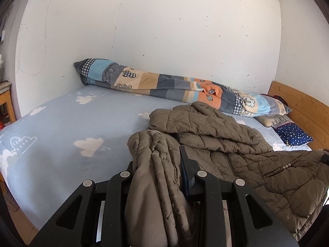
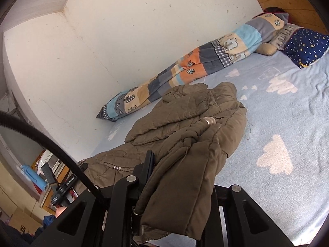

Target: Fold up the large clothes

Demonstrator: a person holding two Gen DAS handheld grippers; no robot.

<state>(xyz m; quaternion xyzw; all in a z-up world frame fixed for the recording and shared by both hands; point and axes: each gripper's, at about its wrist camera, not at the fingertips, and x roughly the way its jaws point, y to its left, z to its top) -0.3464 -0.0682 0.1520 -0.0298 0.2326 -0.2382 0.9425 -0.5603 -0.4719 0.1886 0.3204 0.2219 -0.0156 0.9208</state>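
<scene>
Jacket (image 1: 226,144) lies on the bed (image 1: 61,127), its folds clamped in both left gripper (image 1: 158,177) and right gripper (image 2: 176,175) jaws.

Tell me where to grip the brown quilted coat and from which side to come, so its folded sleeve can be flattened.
Grip the coat at the sleeve's free cuff edge, coming from the bed's near edge over the blue sheet. Both the left gripper and right gripper already pinch bunched layers there, and the far side lies against the rolled blanket.

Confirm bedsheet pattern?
Light blue bedsheet with white cloud shapes; clearest in the right wrist view.
</scene>
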